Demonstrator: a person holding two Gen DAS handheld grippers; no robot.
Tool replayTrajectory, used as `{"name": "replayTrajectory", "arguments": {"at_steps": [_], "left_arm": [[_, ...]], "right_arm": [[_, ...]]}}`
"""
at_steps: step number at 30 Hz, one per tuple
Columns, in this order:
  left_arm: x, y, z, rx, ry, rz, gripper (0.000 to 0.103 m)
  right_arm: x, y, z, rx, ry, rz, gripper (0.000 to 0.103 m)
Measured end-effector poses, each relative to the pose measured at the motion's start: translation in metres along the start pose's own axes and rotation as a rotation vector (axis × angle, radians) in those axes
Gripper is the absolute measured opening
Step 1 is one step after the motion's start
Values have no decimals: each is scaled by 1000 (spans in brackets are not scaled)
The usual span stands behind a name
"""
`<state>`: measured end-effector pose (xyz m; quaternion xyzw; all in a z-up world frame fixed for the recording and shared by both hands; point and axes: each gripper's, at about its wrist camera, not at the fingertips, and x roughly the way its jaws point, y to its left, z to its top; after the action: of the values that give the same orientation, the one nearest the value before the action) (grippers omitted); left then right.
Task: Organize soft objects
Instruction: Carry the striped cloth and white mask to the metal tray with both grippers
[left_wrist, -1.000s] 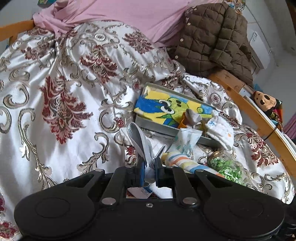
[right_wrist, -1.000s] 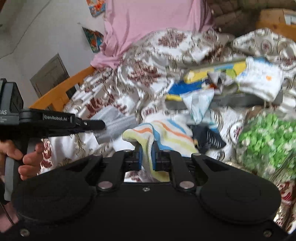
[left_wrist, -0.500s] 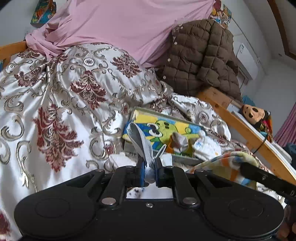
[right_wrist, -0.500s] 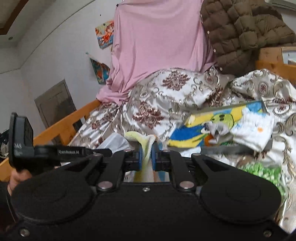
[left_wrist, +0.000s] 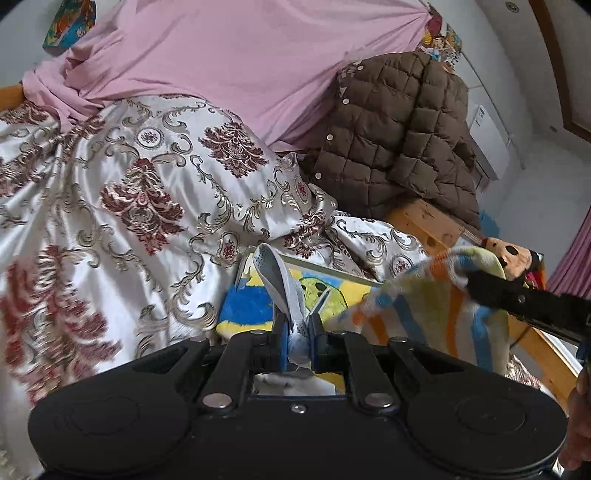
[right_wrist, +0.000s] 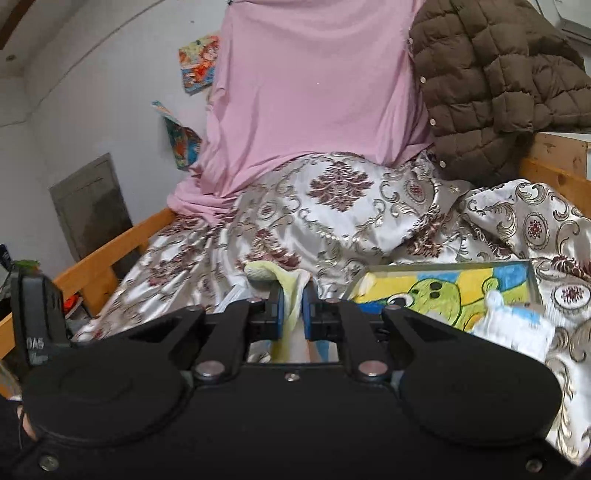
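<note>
Claws (left_wrist: 297, 341) over towel-lined tray (right_wrist: 530, 279)

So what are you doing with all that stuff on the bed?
A person is tidying soft things with two hand-held grippers. The left gripper is shut on a pale blue sock. The right gripper is shut on a stripy towel, held up in the air. Below them a tray with a cartoon picture sits on the patterned bedspread.

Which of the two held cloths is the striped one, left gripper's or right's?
The right gripper holds the striped towel, with orange, blue and yellow bands. The left gripper pinches a plain grey-blue cloth.
</note>
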<state>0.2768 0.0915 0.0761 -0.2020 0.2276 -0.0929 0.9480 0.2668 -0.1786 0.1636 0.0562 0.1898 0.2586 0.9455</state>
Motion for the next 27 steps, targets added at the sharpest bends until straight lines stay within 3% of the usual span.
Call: {"name": "replayTrajectory", "arguments": {"at_steps": [7,15,27], "left_arm": [[68,-4,12,-7,21,24,11],[134,2,0,-45,96,58,11],[177,8,-30,-43,217,79,12]], "right_arm": [[82,-29,24,26,37,-57,5],[161,-71,13,63,126,-153,4],[181,-116,-50,146,251,-315,8]]}}
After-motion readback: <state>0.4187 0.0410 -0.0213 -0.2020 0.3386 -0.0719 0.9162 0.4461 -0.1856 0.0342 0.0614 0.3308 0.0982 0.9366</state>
